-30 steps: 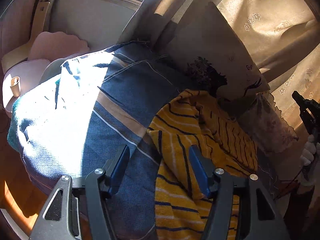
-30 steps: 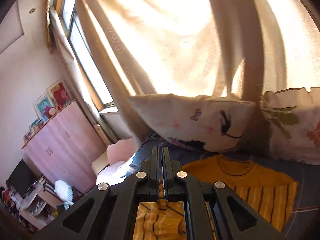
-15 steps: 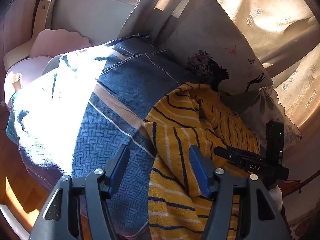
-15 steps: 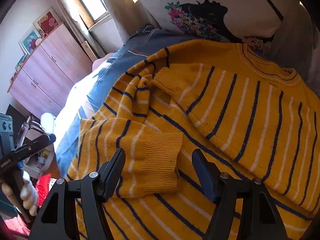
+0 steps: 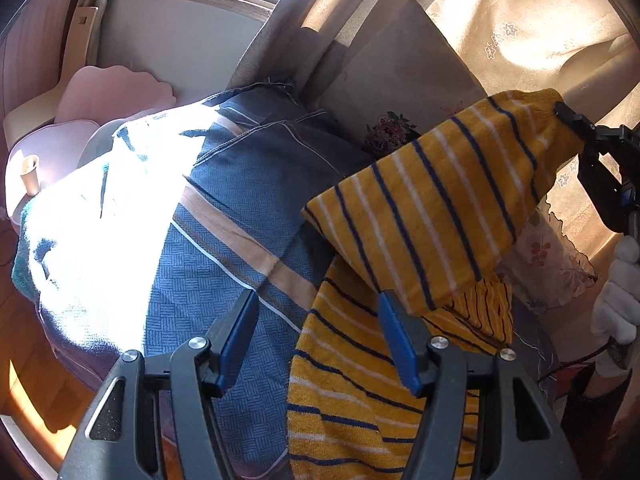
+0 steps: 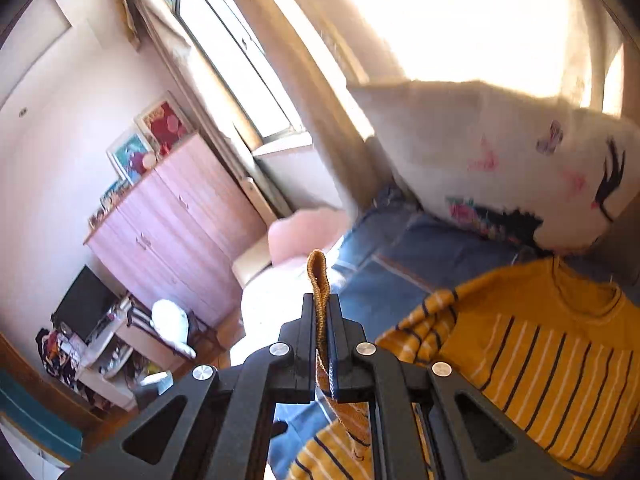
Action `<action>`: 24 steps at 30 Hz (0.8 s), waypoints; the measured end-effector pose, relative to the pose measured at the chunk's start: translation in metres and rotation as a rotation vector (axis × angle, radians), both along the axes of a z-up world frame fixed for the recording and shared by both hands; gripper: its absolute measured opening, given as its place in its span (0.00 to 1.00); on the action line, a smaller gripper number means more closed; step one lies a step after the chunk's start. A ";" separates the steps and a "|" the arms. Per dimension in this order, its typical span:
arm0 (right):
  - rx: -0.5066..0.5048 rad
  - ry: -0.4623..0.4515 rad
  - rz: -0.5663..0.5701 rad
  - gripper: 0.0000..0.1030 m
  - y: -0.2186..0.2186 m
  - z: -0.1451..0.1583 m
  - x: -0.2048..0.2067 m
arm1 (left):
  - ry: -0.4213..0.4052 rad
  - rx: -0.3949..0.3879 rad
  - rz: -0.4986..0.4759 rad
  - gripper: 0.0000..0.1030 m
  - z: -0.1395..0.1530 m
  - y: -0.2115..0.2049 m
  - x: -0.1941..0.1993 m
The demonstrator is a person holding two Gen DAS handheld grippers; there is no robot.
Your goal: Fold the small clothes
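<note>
My right gripper (image 6: 320, 316), which stood open over the yellow striped sweater (image 5: 420, 216) half a second ago, has now pinched its cuff (image 6: 318, 272) and lifted the sleeve off the blue bedspread (image 5: 224, 240). My left gripper (image 5: 318, 334) hovers spread apart, empty, above the sweater's hem. No writing is readable.

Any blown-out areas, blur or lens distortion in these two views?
Left wrist view: sun burns out a patch of the blue bedspread; the striped sweater stays sharp and readable; fisheye bends the edges. Right wrist view: the curtain is overexposed, the pillow looks smeared, and the right gripper, pinching the sweater's cuff, is sharp.
</note>
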State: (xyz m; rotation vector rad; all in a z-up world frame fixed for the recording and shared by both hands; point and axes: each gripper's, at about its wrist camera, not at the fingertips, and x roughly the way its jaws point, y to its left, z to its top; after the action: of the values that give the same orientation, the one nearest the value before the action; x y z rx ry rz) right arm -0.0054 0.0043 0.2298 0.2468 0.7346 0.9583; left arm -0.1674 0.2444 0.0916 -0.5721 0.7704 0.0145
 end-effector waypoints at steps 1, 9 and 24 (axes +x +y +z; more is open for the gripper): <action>0.038 -0.013 -0.039 0.06 -0.015 0.016 0.005 | -0.005 0.002 -0.005 0.59 0.002 0.000 0.001; -0.028 0.144 -0.521 0.07 -0.193 -0.033 0.050 | 0.006 0.031 -0.064 0.60 -0.002 -0.014 0.029; -0.317 0.198 -0.585 0.58 -0.225 -0.136 0.043 | 0.073 0.087 -0.155 0.64 -0.020 -0.055 0.099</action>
State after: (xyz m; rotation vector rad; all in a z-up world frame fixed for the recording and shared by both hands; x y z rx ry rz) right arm 0.0378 -0.2202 0.0939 0.2595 0.9160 0.2584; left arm -0.0683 0.1890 0.0719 -0.4296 0.8793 -0.0741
